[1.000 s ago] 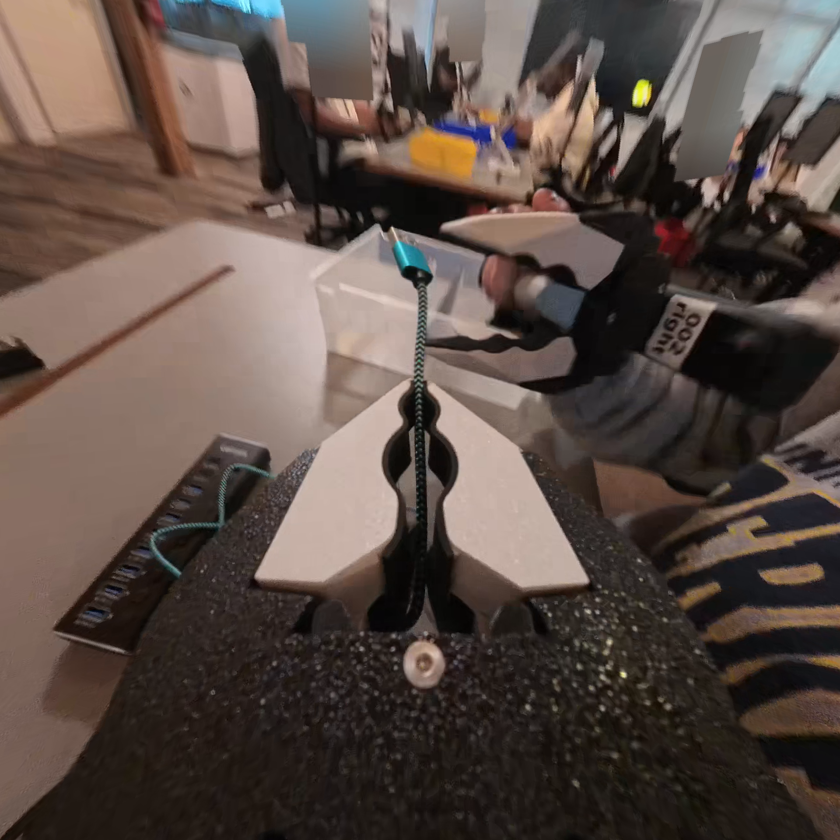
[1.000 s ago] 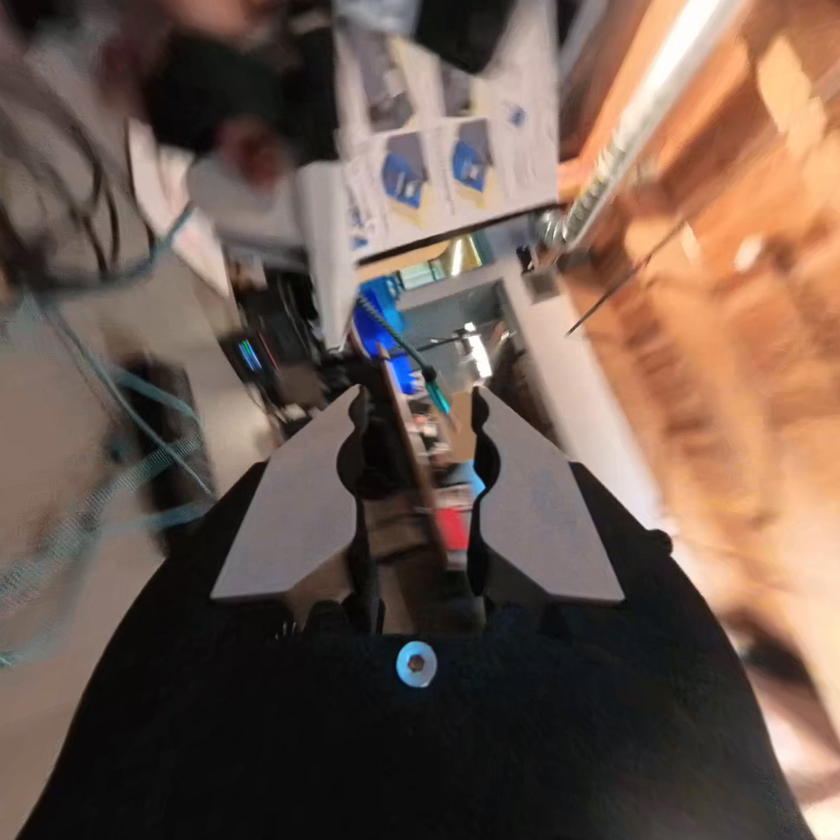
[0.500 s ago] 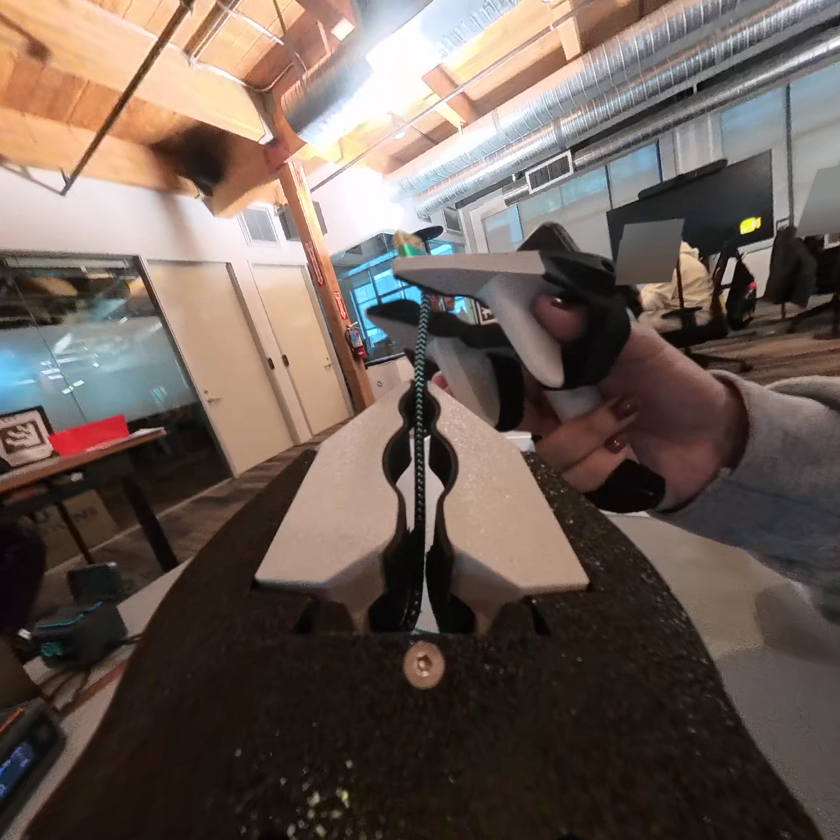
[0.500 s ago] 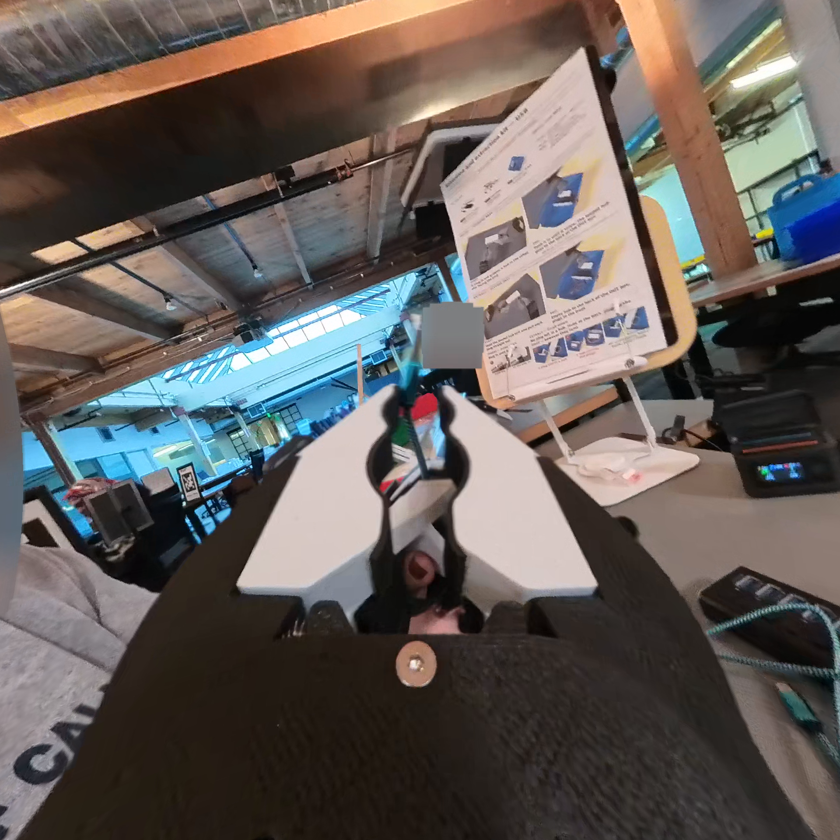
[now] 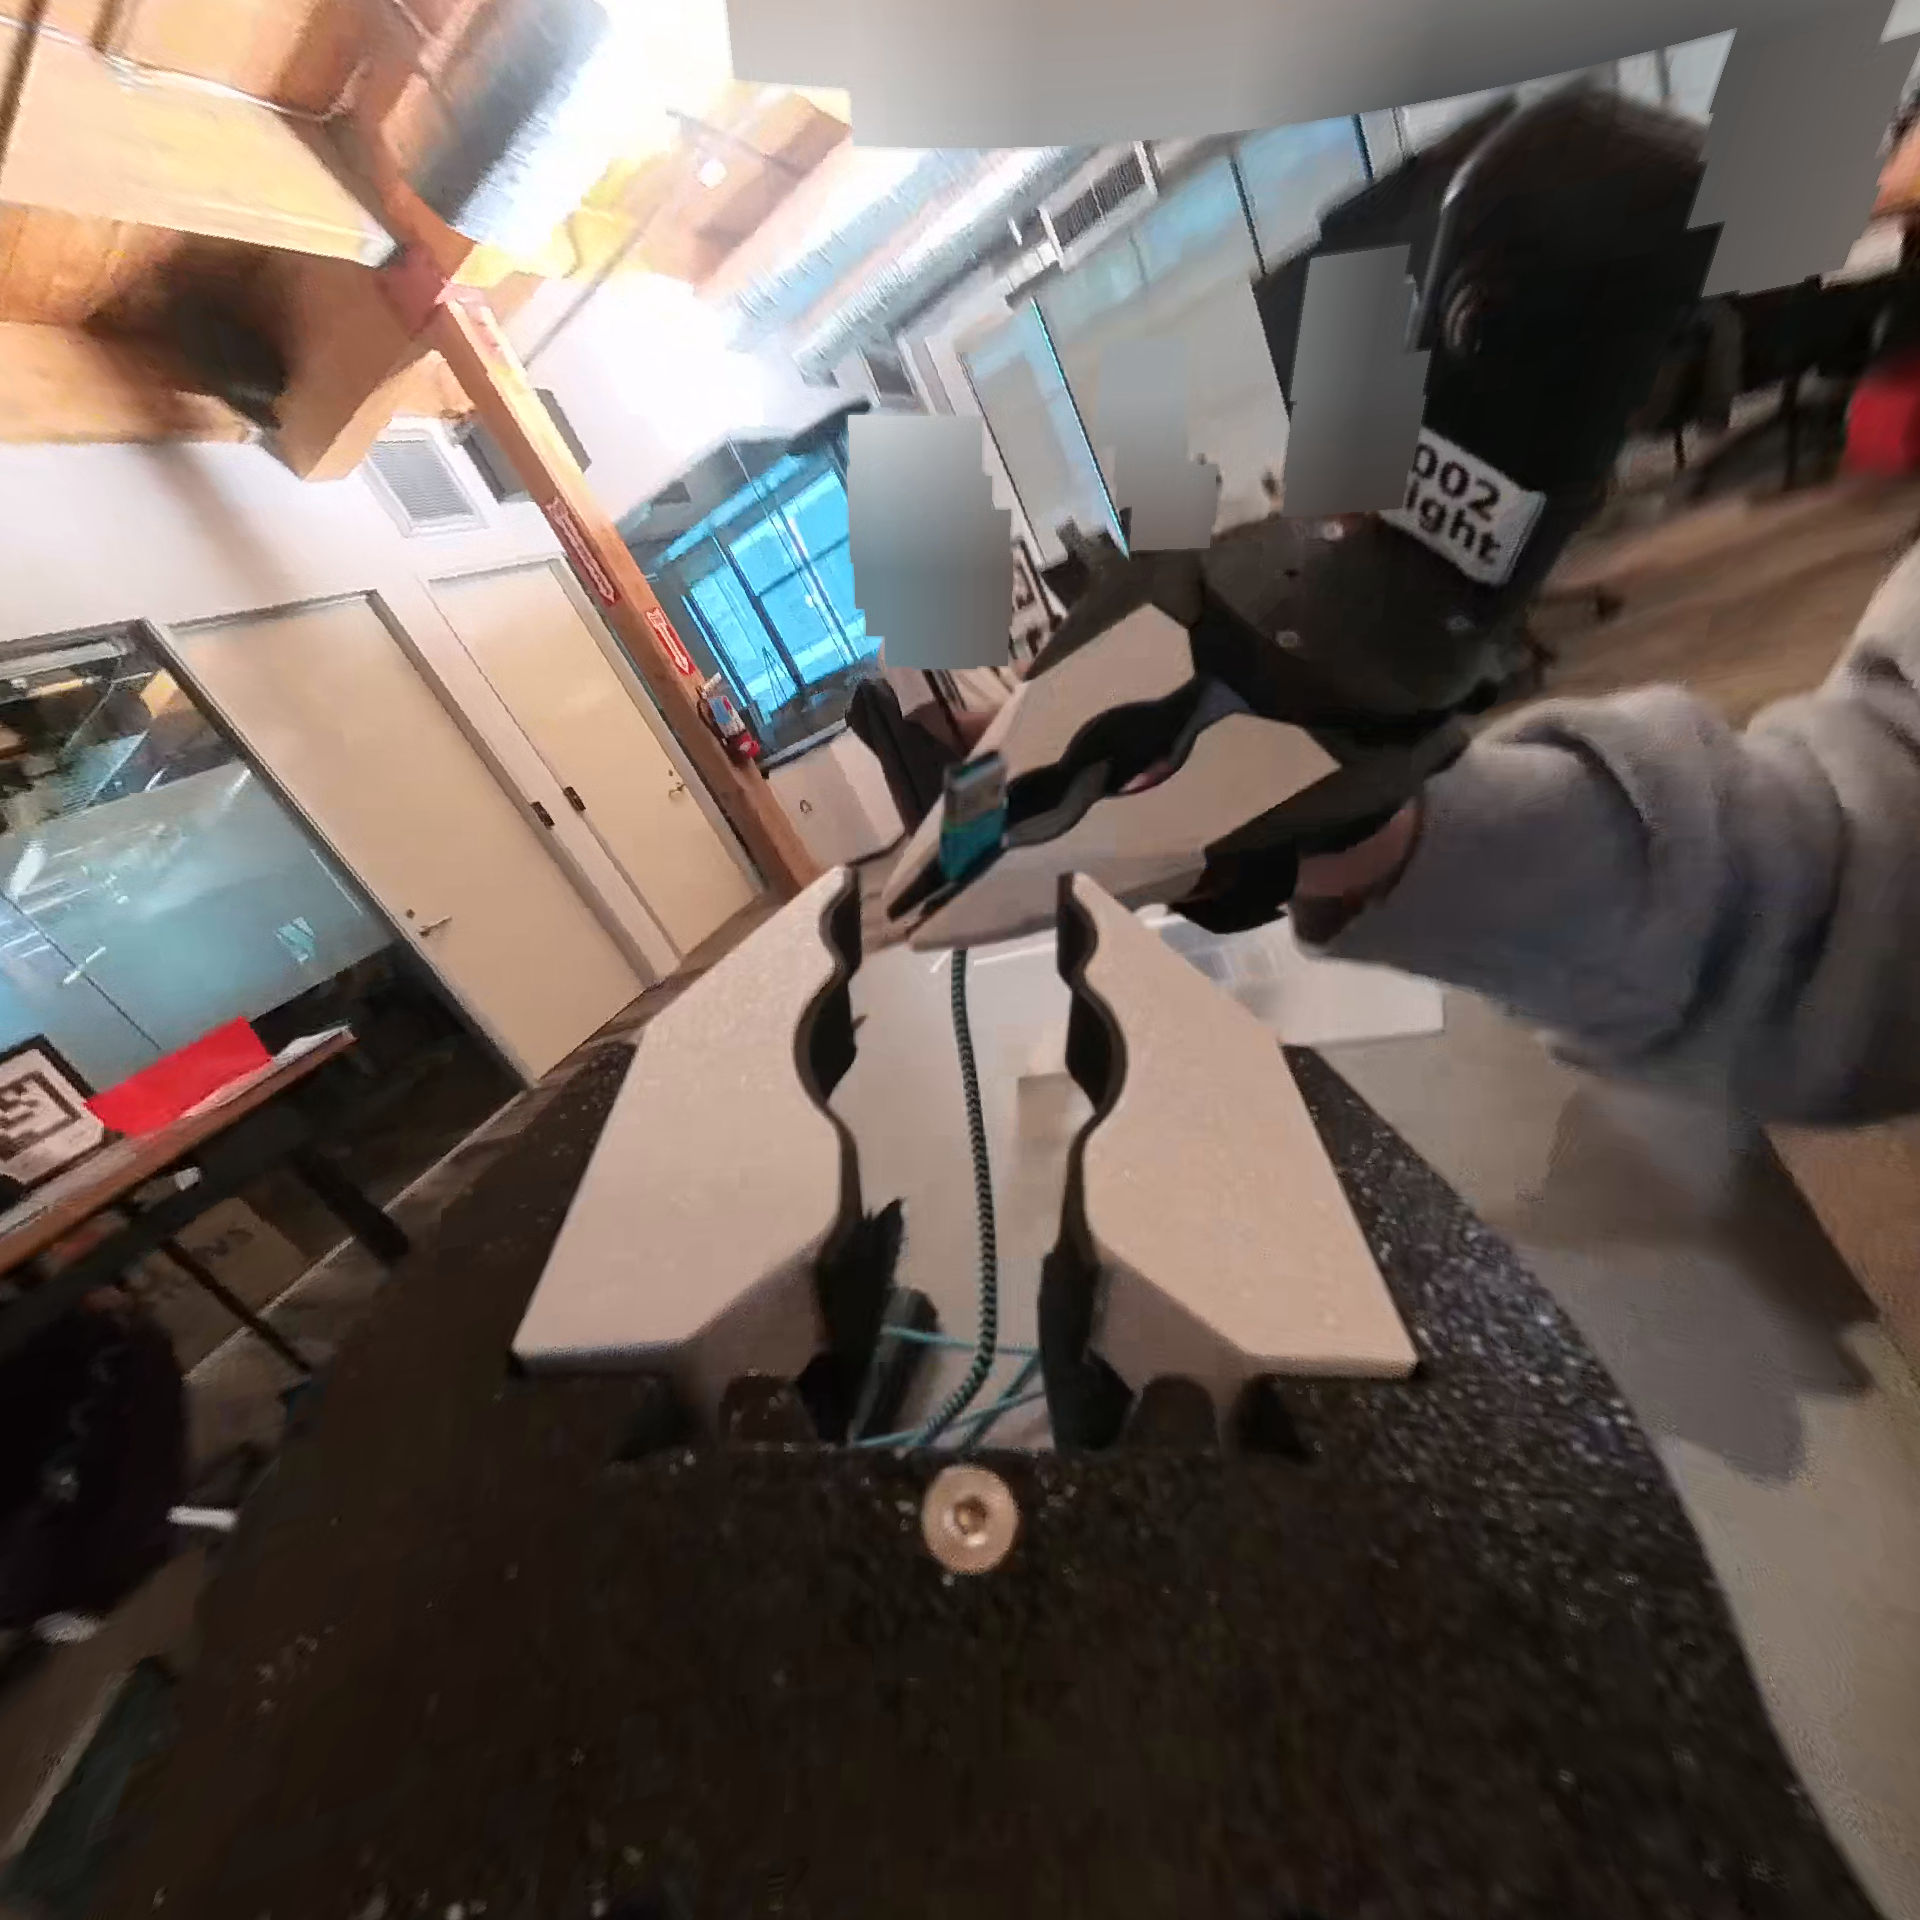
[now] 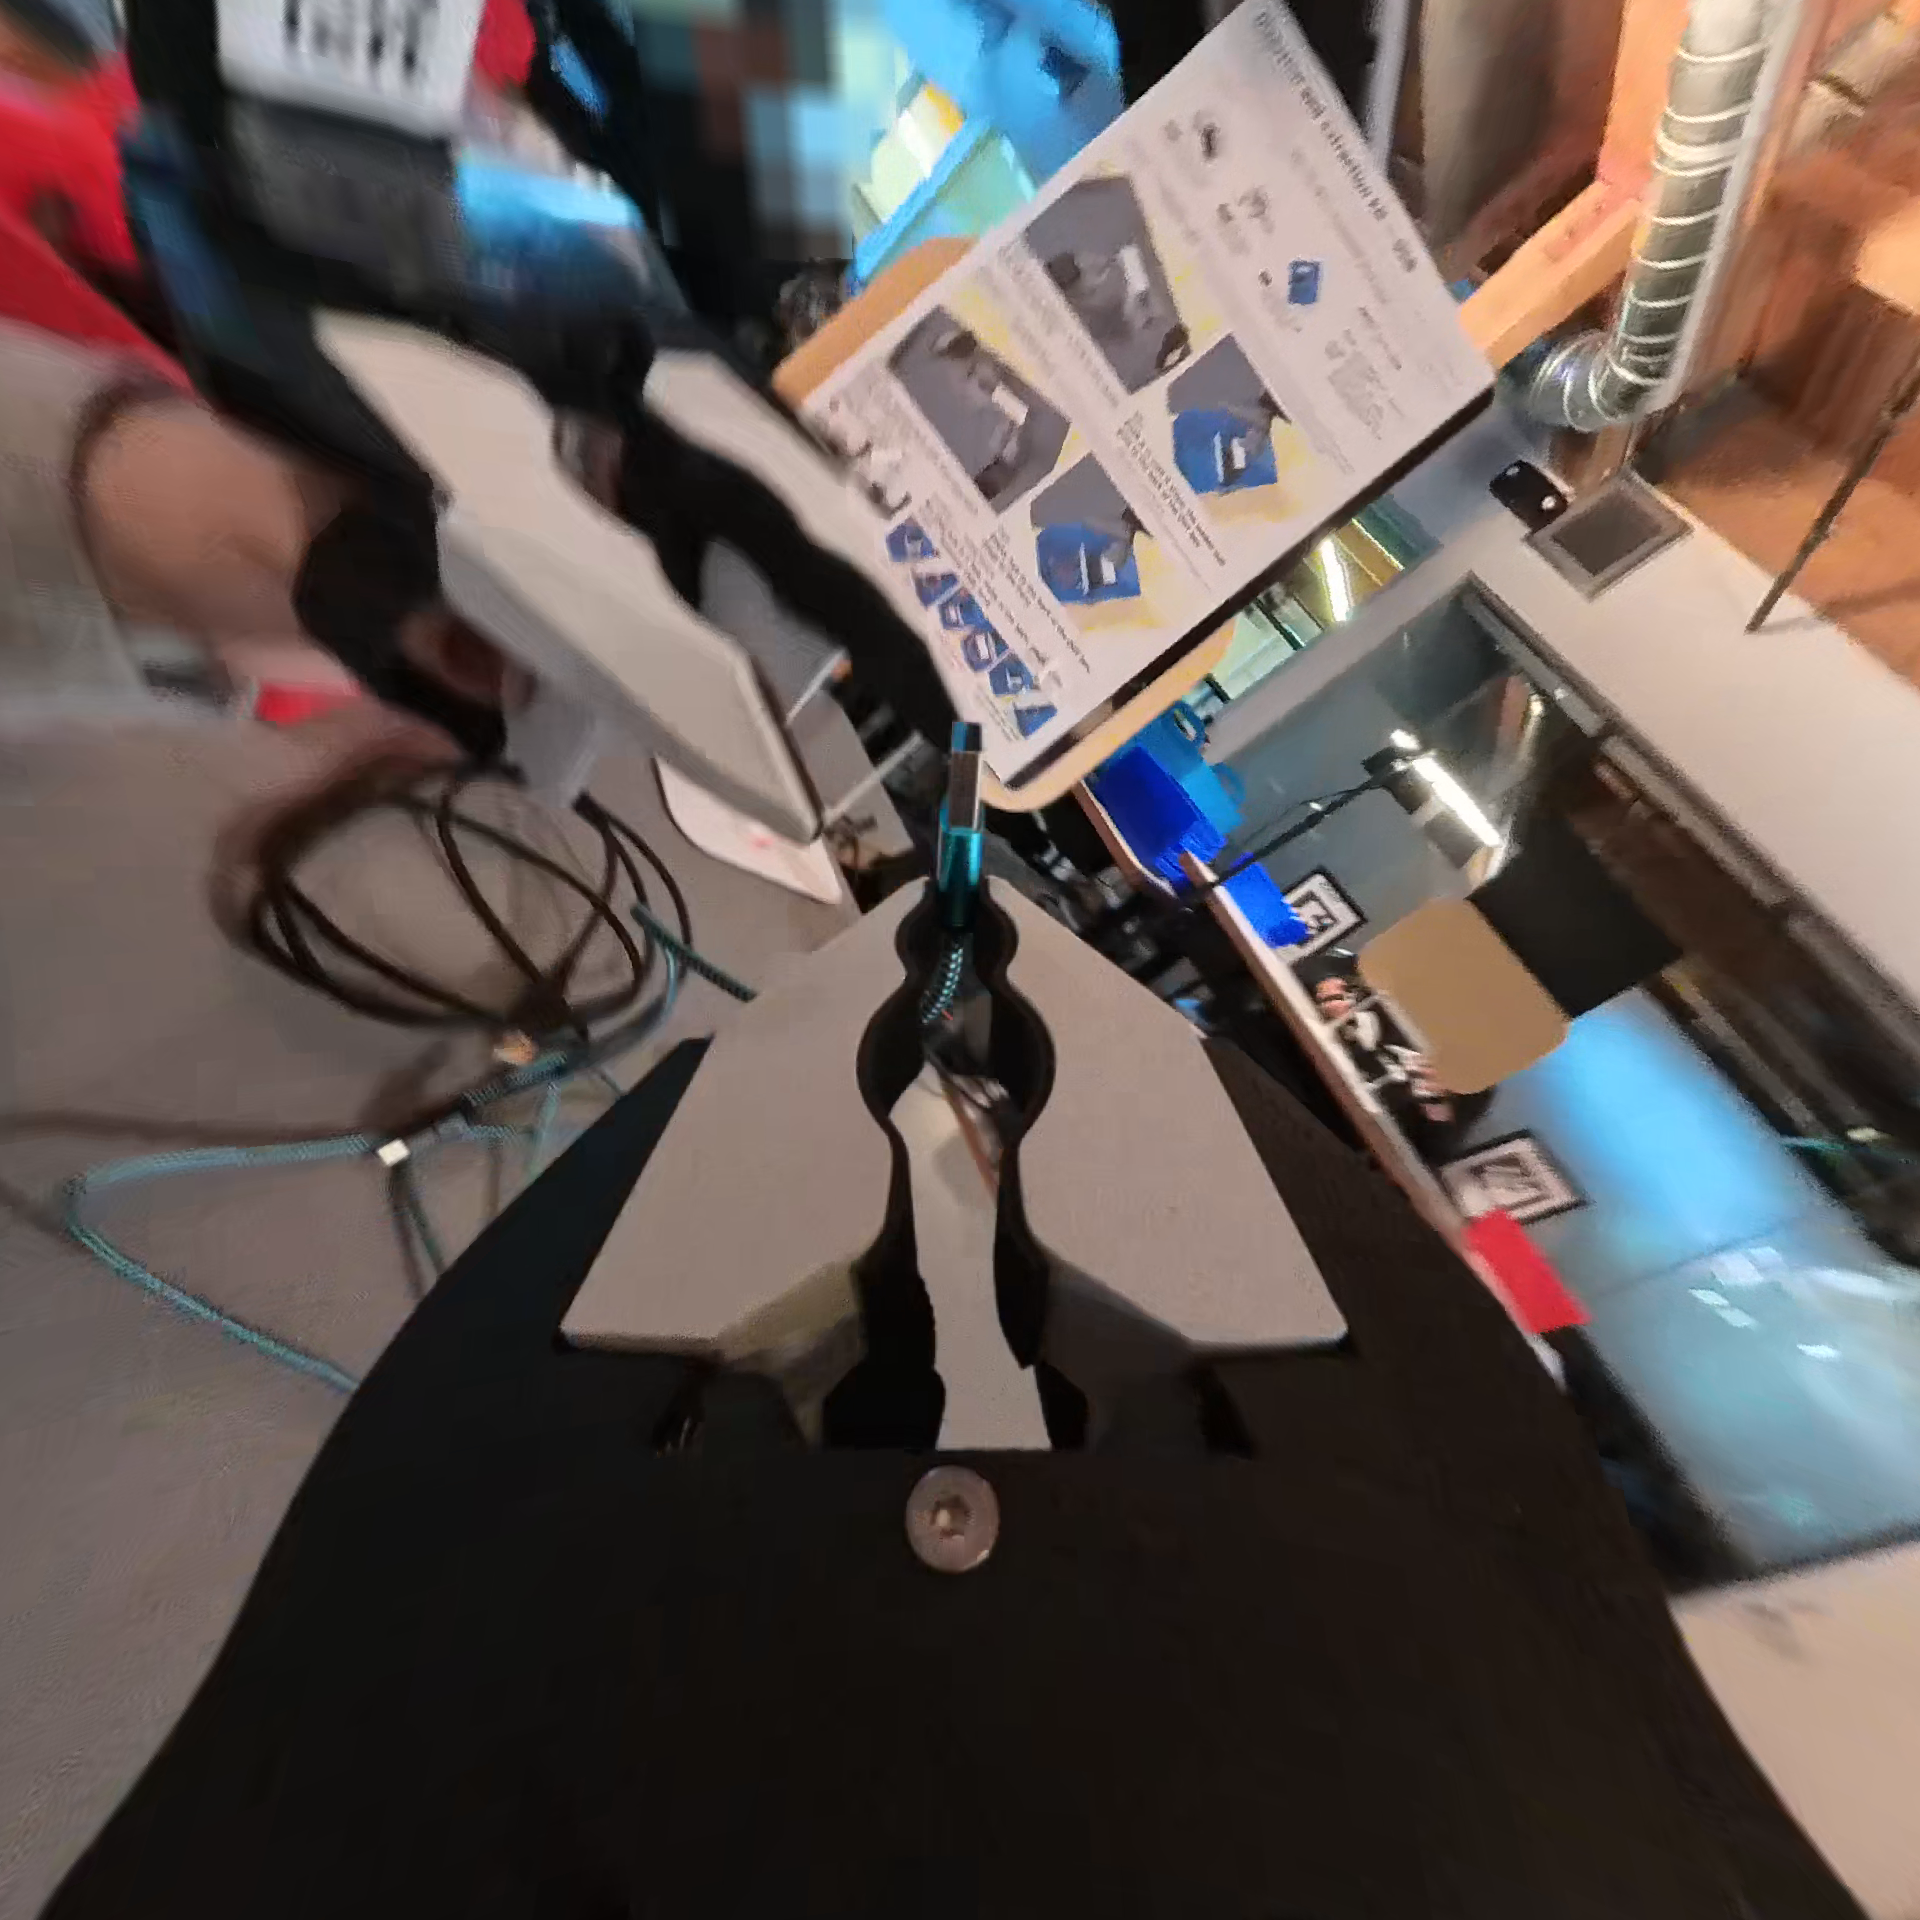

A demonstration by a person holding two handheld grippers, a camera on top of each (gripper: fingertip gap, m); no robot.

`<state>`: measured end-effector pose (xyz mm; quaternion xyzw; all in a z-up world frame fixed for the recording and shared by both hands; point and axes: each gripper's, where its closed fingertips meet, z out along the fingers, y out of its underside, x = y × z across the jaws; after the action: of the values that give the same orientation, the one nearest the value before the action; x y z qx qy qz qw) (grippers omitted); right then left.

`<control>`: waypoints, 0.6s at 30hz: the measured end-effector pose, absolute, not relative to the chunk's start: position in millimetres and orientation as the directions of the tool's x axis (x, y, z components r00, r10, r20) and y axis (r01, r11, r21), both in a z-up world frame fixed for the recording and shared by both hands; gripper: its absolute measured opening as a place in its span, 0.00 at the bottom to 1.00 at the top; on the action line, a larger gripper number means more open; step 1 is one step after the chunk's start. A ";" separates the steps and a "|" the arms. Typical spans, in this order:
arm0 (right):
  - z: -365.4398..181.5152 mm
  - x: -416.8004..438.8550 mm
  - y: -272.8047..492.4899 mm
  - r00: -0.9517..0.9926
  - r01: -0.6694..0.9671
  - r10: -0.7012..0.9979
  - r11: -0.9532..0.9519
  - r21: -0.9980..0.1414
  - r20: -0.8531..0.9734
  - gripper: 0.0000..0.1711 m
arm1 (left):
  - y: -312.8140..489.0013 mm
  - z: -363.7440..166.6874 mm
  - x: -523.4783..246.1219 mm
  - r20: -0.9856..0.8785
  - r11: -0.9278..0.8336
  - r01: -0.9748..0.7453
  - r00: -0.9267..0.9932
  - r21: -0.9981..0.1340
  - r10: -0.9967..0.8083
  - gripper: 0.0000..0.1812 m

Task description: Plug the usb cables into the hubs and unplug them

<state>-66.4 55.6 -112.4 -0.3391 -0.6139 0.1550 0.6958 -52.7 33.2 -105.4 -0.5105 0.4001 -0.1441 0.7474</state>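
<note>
My right gripper (image 6: 956,896) is shut on a teal-and-black braided USB cable (image 6: 943,982) just behind its teal plug (image 6: 961,831), which sticks out past the tips. In the left wrist view the right gripper (image 5: 914,883) holds that plug (image 5: 974,821) just beyond my left gripper (image 5: 956,888). The left gripper is open, and the cable (image 5: 977,1143) hangs free between its fingers (image 5: 727,1122). A dark object with teal cables (image 5: 894,1351) shows below; I cannot tell if it is a hub. One left finger (image 6: 603,603) shows blurred in the right wrist view.
More teal cable (image 6: 208,1288) and a coil of black cable (image 6: 447,914) lie on the grey table (image 6: 156,1558). An instruction board on a stand (image 6: 1143,395) stands behind. A clear plastic box (image 5: 1299,977) sits on the table beyond the grippers.
My left gripper has opened and let go of the cable. My right gripper now holds the cable behind the plug. Both views have swung.
</note>
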 end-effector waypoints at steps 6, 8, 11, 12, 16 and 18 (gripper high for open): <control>-127.7 -64.5 57.2 0.128 0.342 0.469 0.806 -0.483 0.874 0.02 | 25.5 -110.1 -41.1 -0.497 0.379 -0.321 0.559 -0.868 -0.663 0.10; -132.4 -64.3 55.4 0.103 0.353 0.467 0.809 -0.471 0.878 0.02 | 27.1 -119.3 -40.5 -0.552 0.379 -0.405 0.534 -0.832 -0.640 0.09; -140.0 -64.0 53.3 0.060 0.366 0.469 0.811 -0.457 0.881 0.02 | 27.4 -126.9 -41.1 -0.595 0.379 -0.471 0.502 -0.797 -0.628 0.07; -142.2 -63.9 52.2 0.045 0.368 0.472 0.811 -0.454 0.880 0.02 | 27.2 -128.4 -41.8 -0.606 0.380 -0.486 0.492 -0.787 -0.625 0.05; -157.3 -62.6 43.3 -0.064 0.389 0.482 0.818 -0.423 0.874 0.02 | 20.1 -141.8 -42.1 -0.675 0.397 -0.583 0.397 -0.708 -0.621 0.03; -172.5 -60.4 34.4 -0.156 0.401 0.498 0.821 -0.406 0.853 0.02 | 11.7 -156.4 -40.4 -0.721 0.417 -0.645 0.319 -0.641 -0.615 0.03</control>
<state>-60.4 34.4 -172.5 -0.2962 -0.7589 0.0420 0.5784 -40.4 11.7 -156.4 -0.5398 0.5836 0.0121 0.6066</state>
